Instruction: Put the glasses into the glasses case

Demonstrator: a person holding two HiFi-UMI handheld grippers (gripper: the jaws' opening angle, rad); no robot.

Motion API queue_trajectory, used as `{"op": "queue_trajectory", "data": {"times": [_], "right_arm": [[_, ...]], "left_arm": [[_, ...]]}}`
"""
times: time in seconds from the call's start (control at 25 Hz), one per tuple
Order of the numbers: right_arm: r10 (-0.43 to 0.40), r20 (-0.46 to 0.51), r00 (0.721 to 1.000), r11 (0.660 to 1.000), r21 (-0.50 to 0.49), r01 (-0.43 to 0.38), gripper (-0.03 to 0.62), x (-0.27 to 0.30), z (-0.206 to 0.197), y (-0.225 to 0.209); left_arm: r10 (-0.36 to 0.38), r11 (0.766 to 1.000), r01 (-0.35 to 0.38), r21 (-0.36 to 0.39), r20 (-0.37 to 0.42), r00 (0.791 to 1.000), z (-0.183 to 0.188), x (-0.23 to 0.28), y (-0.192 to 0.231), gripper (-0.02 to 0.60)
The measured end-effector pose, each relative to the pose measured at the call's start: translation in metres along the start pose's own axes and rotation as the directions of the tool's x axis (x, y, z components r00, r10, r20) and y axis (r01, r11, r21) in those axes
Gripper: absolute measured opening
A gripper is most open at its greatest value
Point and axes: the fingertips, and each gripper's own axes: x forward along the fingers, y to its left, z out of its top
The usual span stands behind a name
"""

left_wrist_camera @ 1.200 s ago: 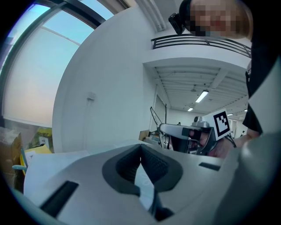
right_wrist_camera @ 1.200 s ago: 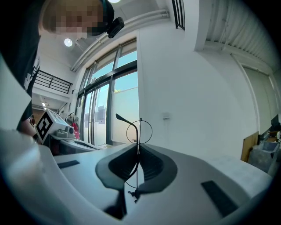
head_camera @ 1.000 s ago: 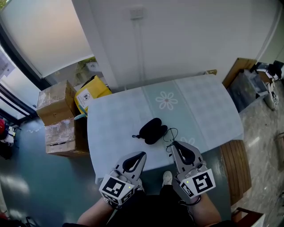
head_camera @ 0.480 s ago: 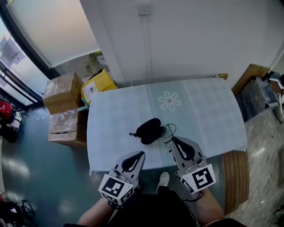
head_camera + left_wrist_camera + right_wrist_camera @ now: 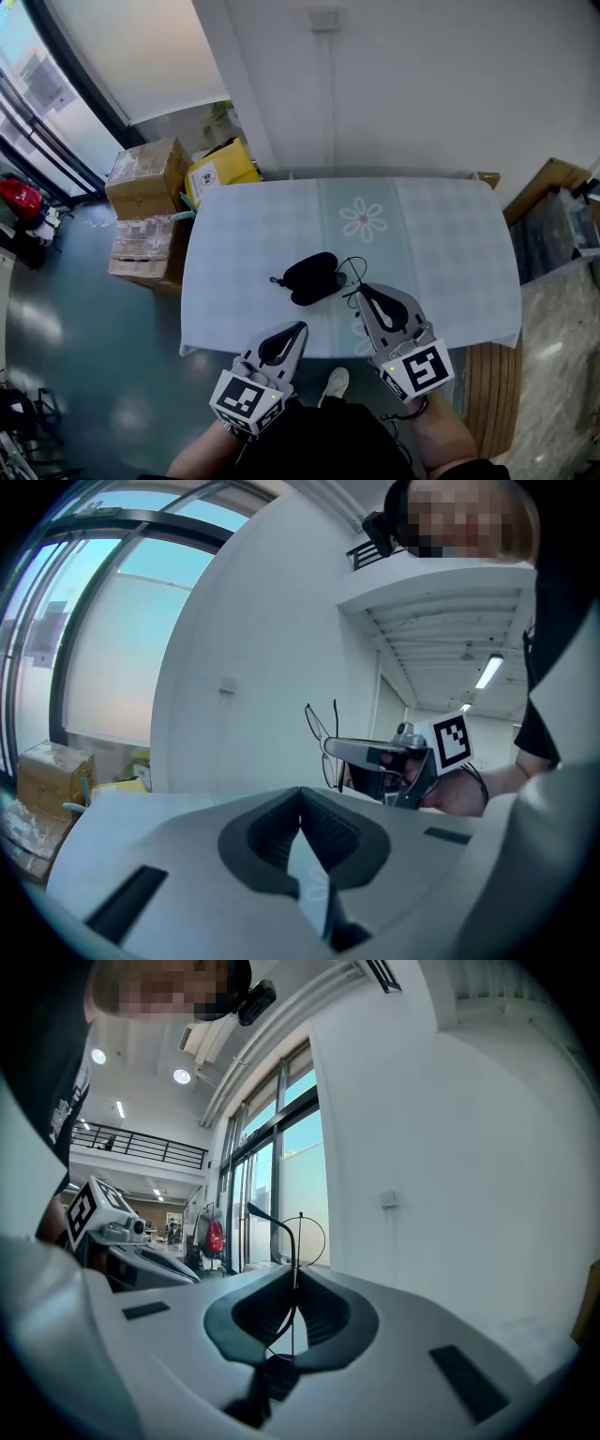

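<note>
A black glasses case (image 5: 309,278) lies on the pale checked surface (image 5: 244,234), near the edge closest to the person. Just to the right of the case, the right gripper (image 5: 360,292) is raised above the surface with its fingers closed on the glasses (image 5: 299,1239). In the right gripper view the thin wire frame is pinched where the two fingers meet, and one round lens rim and a dark temple arm stand up above the fingertips. From the head view, the frame shows as a fine loop just beside the right end of the case, apparently clear of it. The left gripper (image 5: 302,327) hangs off the near side of the case, over the edge of the surface and apart from the case. Its fingers are pressed together at the tips with nothing between them. Beyond the case, off the far left corner of the surface, cardboard boxes (image 5: 145,178) and a yellow box (image 5: 220,173) sit on the floor.
</note>
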Motion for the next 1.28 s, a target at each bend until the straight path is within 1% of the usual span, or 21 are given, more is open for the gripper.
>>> {"op": "queue_trajectory", "data": {"times": [0.2,0.36,0.8,1.04,1.28], "right_arm": [[0.041,-0.014,0.999,0.999,-0.006,-0.041,0.034,0.008,-0.006,-0.006],[0.061,-0.036,0.997,0.998,-0.003,-0.061,0.034,0.020,-0.012,-0.010],[0.098,-0.120,0.988,0.995,-0.022,-0.102,0.034,0.060,-0.040,-0.011],[0.147,-0.192,0.970,0.988,-0.026,-0.155,0.034,0.085,-0.065,-0.005],[0.212,-0.283,0.936,0.973,-0.027,-0.228,0.034,0.109,-0.101,-0.004]], "left_arm": [[0.030,1.000,-0.030,-0.007,-0.006,1.000,-0.003,0.000,-0.003,0.026],[0.054,0.998,-0.055,-0.020,-0.007,0.998,-0.001,0.001,0.005,0.026],[0.042,0.998,-0.043,-0.053,-0.014,0.999,-0.009,0.007,0.036,0.026],[0.031,0.997,-0.033,-0.068,-0.026,0.999,-0.016,0.007,0.057,0.026],[0.014,0.997,-0.019,-0.080,-0.052,0.999,-0.030,0.014,0.074,0.026]]}}
